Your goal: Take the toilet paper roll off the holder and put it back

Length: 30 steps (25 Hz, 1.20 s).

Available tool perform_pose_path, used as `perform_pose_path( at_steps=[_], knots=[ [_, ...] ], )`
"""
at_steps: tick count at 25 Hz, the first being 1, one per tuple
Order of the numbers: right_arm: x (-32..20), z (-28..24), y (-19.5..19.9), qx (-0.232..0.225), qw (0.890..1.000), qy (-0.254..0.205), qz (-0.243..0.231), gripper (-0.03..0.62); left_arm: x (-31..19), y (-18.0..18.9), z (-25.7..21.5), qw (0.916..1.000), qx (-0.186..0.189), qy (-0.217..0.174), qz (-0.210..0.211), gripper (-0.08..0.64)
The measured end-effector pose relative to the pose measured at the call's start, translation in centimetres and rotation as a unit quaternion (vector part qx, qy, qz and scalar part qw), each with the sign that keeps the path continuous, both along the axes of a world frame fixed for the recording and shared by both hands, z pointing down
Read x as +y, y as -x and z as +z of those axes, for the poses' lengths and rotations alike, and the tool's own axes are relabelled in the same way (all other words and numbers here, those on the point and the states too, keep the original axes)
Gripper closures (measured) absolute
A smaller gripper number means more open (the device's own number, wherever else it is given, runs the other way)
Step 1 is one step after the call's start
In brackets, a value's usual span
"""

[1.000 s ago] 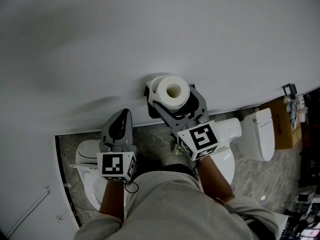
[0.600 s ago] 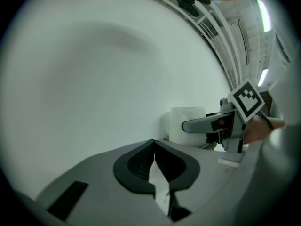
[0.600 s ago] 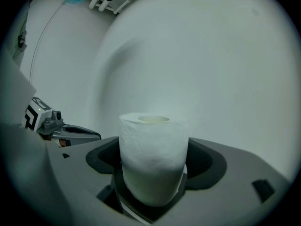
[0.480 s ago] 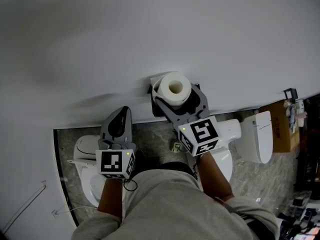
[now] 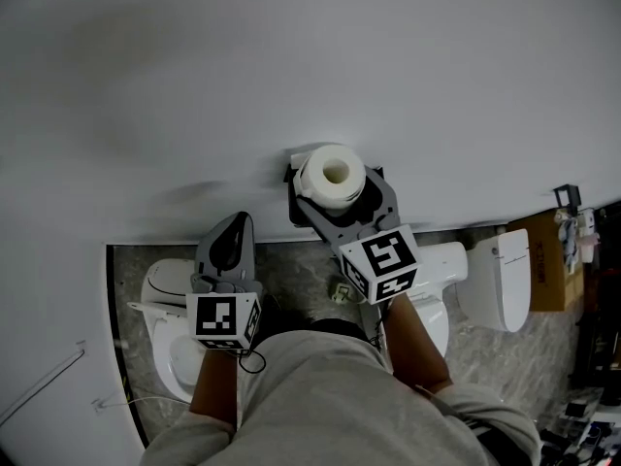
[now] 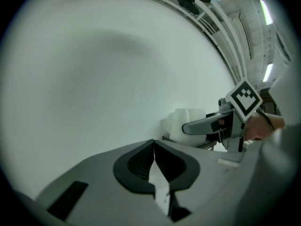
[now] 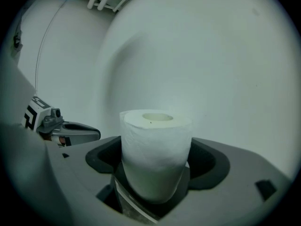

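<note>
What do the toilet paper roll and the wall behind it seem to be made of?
The toilet paper roll looks like soft white tissue paper, matte, slightly fuzzy at its edge. Its core is pale, probably cardboard. The wall is smooth, plain and white: perhaps paint, perhaps a panel; the look leaves it open.

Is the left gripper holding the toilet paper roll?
No, the left gripper has its jaws closed together with nothing between them.

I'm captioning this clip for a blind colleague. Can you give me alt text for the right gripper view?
A white toilet paper roll stands upright, clamped between the two grey jaws of the right gripper, its hollow core facing up. Behind is a plain white wall; the left gripper shows at the left edge.
</note>
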State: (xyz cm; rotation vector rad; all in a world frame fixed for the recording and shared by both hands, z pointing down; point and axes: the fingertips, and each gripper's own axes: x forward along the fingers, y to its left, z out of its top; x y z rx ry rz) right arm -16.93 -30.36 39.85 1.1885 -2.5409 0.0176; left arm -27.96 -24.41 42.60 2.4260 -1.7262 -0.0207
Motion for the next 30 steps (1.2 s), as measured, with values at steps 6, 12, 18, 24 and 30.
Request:
perform_pose_path(
  at_steps=[6,12,18,24,30],
  knots=[
    [1.2,-0.2,-1.1,-0.008,1.0,-0.004,-0.002,0.196,1.4,-1.2,-0.2,1.0,-0.007,0.0,-0.005,0.548],
    [2.8,-0.1,-2.8,-0.016,1.0,0.0,-0.006,0.196,3.2,-2.8,-0.8,0.9998,-0.015,-0.004,-0.009,0.548],
    [4.9,-0.3,-4.5,-0.037,0.999,0.001,-0.011,0.196,4.8,-5.1,-1.5,0.9996,-0.022,-0.012,-0.009,0.548],
    [7.6,-0.6,-6.3,-0.064,0.997,0.006,-0.033,0.198,6.4,-7.8,-1.7,0.9997,-0.019,-0.006,-0.01,0.548],
    [11.0,-0.4,-8.6,-0.097,0.994,0.0,-0.046,0.198,8.9,-10.7,-2.4,0.9993,-0.032,-0.014,-0.014,0.548]
  ],
)
